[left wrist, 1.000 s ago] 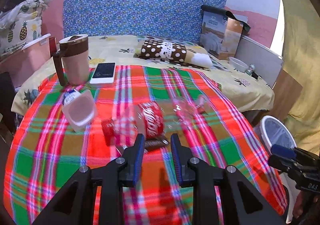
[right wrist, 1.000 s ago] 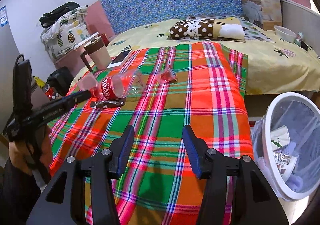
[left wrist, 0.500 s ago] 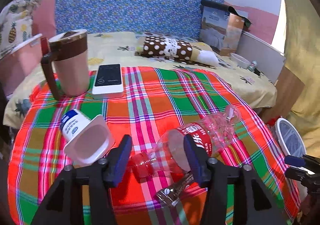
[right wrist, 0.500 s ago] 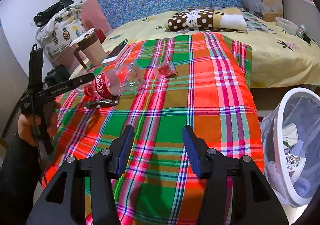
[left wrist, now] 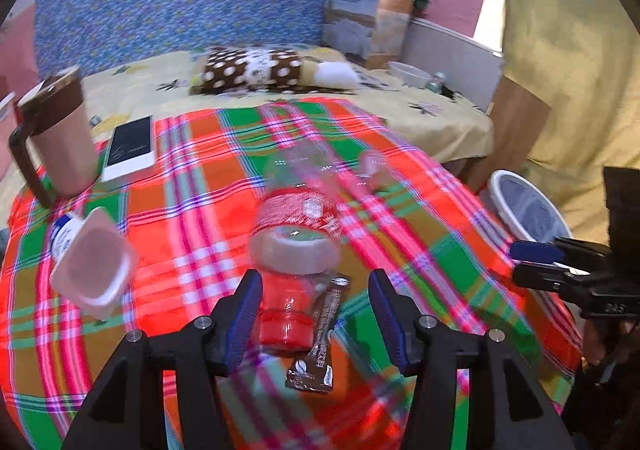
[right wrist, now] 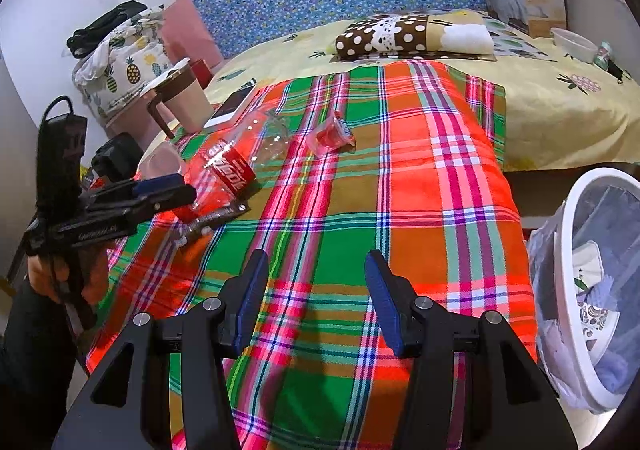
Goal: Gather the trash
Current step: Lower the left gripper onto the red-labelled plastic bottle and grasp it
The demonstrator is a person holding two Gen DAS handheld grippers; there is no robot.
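Two tongs over a plaid tabletop strewn with trash.
Left wrist view (blurred): left tongs (left wrist: 316, 314) spread around the red cap end of a plastic bottle (left wrist: 296, 226), apparently not yet gripping; a brown sachet (left wrist: 320, 338) lies alongside. Right wrist view: right tongs (right wrist: 316, 294) spread, holding nothing, near a white bin (right wrist: 576, 290).

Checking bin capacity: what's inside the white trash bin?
The white trash bin has a clear liner holding white and printed paper scraps. Its near wall hides the bottom, so how deep the pile goes can't be seen.
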